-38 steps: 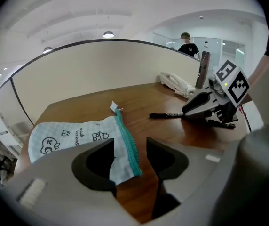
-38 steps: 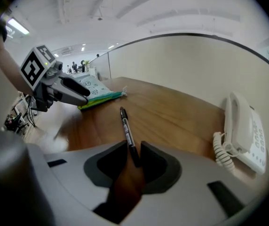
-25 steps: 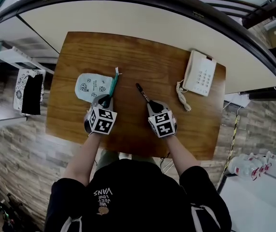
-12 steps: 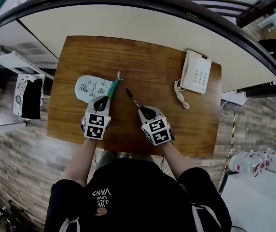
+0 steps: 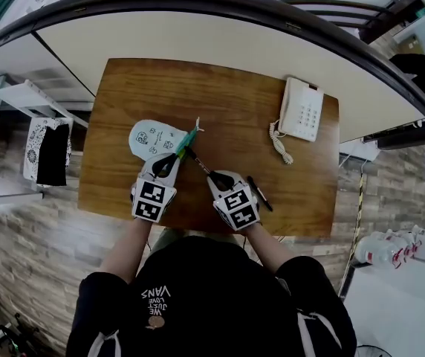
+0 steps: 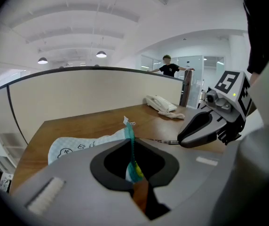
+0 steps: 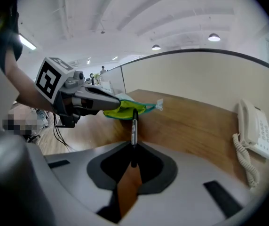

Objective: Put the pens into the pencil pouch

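Observation:
The white doodle-print pencil pouch (image 5: 153, 135) lies at the table's left, its teal zipper edge (image 5: 189, 137) lifted. My left gripper (image 5: 174, 156) is shut on that edge, which runs up between its jaws (image 6: 130, 147). My right gripper (image 5: 212, 175) is shut on a black pen (image 5: 198, 162). In the right gripper view the pen (image 7: 134, 126) points at the pouch's yellow-green opening (image 7: 120, 111), its tip just at the mouth. A second black pen (image 5: 260, 193) lies on the wood right of my right gripper.
A white telephone (image 5: 302, 110) with a coiled cord (image 5: 278, 142) sits at the table's far right. A curved partition wall (image 5: 198, 28) runs behind the wooden table (image 5: 220, 88). A white shelf (image 5: 27, 95) stands to the left.
My left gripper has raised the pouch's zipper edge. My right gripper has carried the pen left, up to the pouch's mouth. A second pen now shows on the table.

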A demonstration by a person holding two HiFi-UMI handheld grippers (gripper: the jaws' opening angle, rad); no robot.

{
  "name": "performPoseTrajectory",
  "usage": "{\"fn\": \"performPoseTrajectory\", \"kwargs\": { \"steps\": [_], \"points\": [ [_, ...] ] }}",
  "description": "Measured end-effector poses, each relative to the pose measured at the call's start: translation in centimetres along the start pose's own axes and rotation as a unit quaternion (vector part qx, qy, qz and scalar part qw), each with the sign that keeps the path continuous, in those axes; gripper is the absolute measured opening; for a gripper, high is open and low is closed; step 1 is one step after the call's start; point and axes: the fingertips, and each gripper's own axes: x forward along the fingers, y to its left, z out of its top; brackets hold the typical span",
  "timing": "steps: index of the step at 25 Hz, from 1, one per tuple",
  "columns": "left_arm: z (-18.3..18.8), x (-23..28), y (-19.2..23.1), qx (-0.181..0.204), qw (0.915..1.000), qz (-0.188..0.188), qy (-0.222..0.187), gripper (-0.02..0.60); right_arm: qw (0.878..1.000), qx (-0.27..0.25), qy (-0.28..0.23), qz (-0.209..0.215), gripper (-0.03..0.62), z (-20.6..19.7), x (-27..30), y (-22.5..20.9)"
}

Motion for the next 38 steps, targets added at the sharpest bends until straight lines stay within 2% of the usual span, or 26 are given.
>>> {"fn": "performPoseTrajectory", "kwargs": {
  "steps": [8, 19, 29, 33, 38],
  "points": [
    [0.5, -1.2, -3.2, 0.034, 0.9981, -0.050, -0.009, 0.030, 1.000, -0.015, -0.004, 0.003, 0.044, 1.1, -0.1, 1.4],
    [1.0, -2.9, -4.2, 0.042, 0.9956, -0.076, -0.036, 0.031, 1.000, -0.013, -0.010, 0.015, 0.046, 4.4, 1.8, 1.8],
    [0.9, -3.3, -3.0, 0.013, 0.9965, -0.071, -0.044, 0.029, 0.997, 0.034, -0.072, 0.004, 0.062, 7.1, 2.6, 1.2],
    [1.2, -3.0, -2.3, -0.005, 0.9969, -0.061, -0.050, 0.029, 0.995, 0.055, -0.075, -0.019, 0.080, 6.0, 1.2, -0.5],
    [2.1, -2.6, -1.7, -0.016, 0.9971, -0.051, -0.055, 0.029, 0.994, 0.057, -0.041, -0.080, 0.080, 1.9, -1.7, -4.0]
  ]
}}
